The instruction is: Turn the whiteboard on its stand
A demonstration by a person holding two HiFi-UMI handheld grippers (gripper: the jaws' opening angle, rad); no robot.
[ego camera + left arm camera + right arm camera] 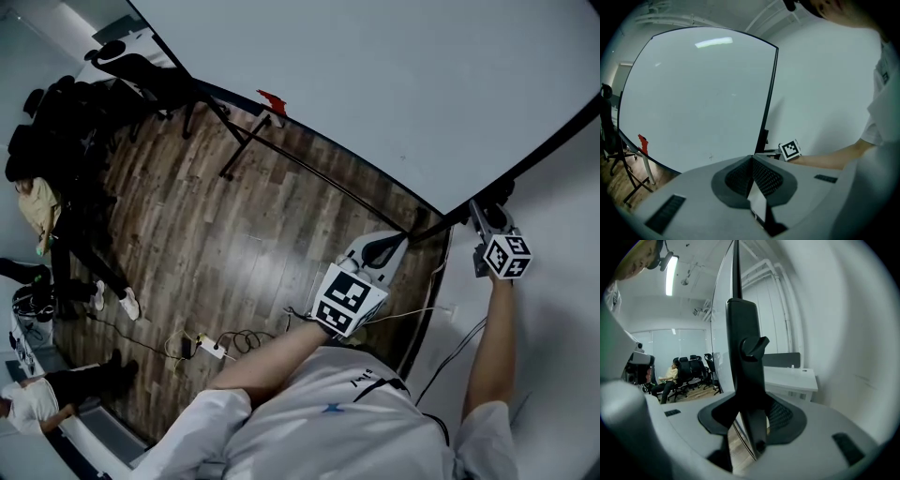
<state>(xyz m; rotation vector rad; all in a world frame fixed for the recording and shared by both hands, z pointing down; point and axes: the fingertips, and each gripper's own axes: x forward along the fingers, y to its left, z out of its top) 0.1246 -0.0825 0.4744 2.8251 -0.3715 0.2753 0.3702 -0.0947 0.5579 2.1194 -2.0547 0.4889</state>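
Both arms are out in front, bare below short white sleeves (202,422). The left forearm (272,352) reaches forward and across, wrist straight. The left gripper (401,240) is roughly level, with its marker cube (349,300) turned up toward the head. Look down its own view: the jaws are pressed tip to tip, and nothing shows between them. Over on the other side, the right arm (492,347) is stretched almost straight and reaches further out than the left. The right gripper (480,211) points ahead too. Its jaws stand partway apart, clamped on a black upright (745,357) that runs up between the pads (780,414).
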